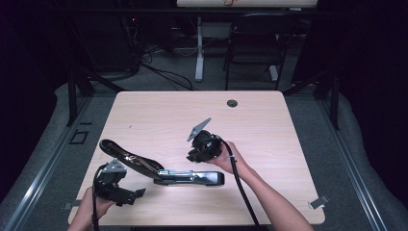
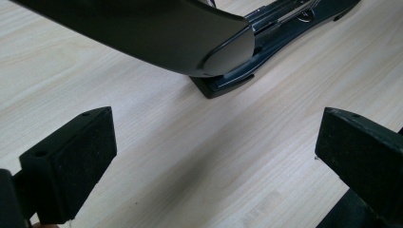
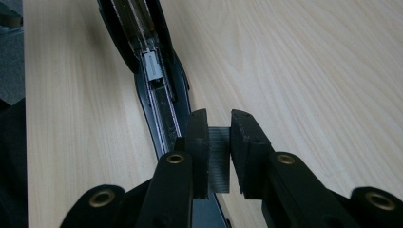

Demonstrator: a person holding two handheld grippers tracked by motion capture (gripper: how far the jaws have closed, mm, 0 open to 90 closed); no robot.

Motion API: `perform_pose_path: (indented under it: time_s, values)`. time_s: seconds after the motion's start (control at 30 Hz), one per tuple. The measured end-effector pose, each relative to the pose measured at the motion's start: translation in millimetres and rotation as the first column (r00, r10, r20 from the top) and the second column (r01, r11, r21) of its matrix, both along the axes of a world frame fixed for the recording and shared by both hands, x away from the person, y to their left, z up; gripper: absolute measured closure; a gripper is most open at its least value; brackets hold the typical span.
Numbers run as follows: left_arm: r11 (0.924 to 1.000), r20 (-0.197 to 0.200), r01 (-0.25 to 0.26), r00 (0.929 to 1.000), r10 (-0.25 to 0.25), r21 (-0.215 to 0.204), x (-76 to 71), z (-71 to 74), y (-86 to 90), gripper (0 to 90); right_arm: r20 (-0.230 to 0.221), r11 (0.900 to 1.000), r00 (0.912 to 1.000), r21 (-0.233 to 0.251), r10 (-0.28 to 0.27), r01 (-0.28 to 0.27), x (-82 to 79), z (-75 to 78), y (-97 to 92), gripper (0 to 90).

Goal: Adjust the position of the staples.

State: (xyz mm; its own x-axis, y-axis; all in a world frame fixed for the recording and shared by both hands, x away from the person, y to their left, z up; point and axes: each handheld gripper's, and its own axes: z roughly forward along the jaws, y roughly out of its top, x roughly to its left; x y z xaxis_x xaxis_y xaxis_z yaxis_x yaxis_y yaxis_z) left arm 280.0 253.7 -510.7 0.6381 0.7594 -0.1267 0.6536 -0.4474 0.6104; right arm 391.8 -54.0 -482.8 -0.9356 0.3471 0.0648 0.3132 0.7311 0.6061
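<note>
High view: black stapler (image 1: pixel 163 171) lies opened out on the light wood worktop (image 1: pixel 260 120), near the front edge, lid swung up and back toward the left, base and magazine flat toward the right. Left gripper (image 1: pixel 126 195) sits low at the front left, just beside the lid end, jaws wide apart with nothing between them. Right gripper (image 1: pixel 198 155) hangs above the base, pointing down at it. Left gripper view: both pads stand far apart over bare wood; the stapler (image 2: pixel 190 42) lid arches across the top, well clear of the pads. Right gripper view: jaws nearly closed, clamping a strip of staples (image 3: pixel 219 156) between the pads, right over the open magazine (image 3: pixel 159 95) channel.
</note>
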Motion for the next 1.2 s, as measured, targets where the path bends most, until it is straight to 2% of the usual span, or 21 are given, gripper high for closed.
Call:
perform_pose_path:
  time_s: [0.07, 0.1, 0.33, 0.67, 1.03, 1.2]
  values:
    - [1.0, 0.002, -0.007, 1.0, 0.007, 0.0, 0.3, -0.1, 0.7, 0.0, 0.001, 0.9998, 0.9998, -0.012, 0.018, -0.018, 0.9, 0.0, 1.2, 78.4]
    - [1.0, 0.003, -0.009, 1.0, 0.009, 0.0, 0.3, 0.0, 1.0, 0.0, -0.001, 0.9999, 0.9999, 0.002, 0.013, -0.013, 0.3, -1.2, 2.0, 78.3]
    - [1.0, -0.001, -0.008, 1.0, 0.008, 0.004, -0.3, -0.3, 2.4, 0.0, -0.001, 0.9996, 0.9996, 0.007, 0.028, -0.028, -2.2, -1.4, 6.6, 78.3]
    - [0.9996, -0.001, -0.028, 0.9996, 0.028, 0.001, -6.1, -0.9, 6.1, 0.0, 0.003, 0.9969, 0.997, 0.01, 0.078, -0.078, -3.5, -1.8, 15.2, 78.3]
    - [0.9993, -0.009, -0.037, 0.9993, 0.037, 0.001, -7.7, -2.1, 8.5, 0.0, 0.001, 0.9898, 0.9898, -0.011, 0.142, -0.142, -7.0, -8.3, 23.1, 78.3]
    - [0.9995, -0.011, -0.033, 0.9994, 0.033, 0.003, -7.3, -2.5, 8.0, 0.0, -0.001, 0.9891, 0.9892, -0.015, 0.147, -0.147, -7.8, -10.9, 24.4, 78.3]
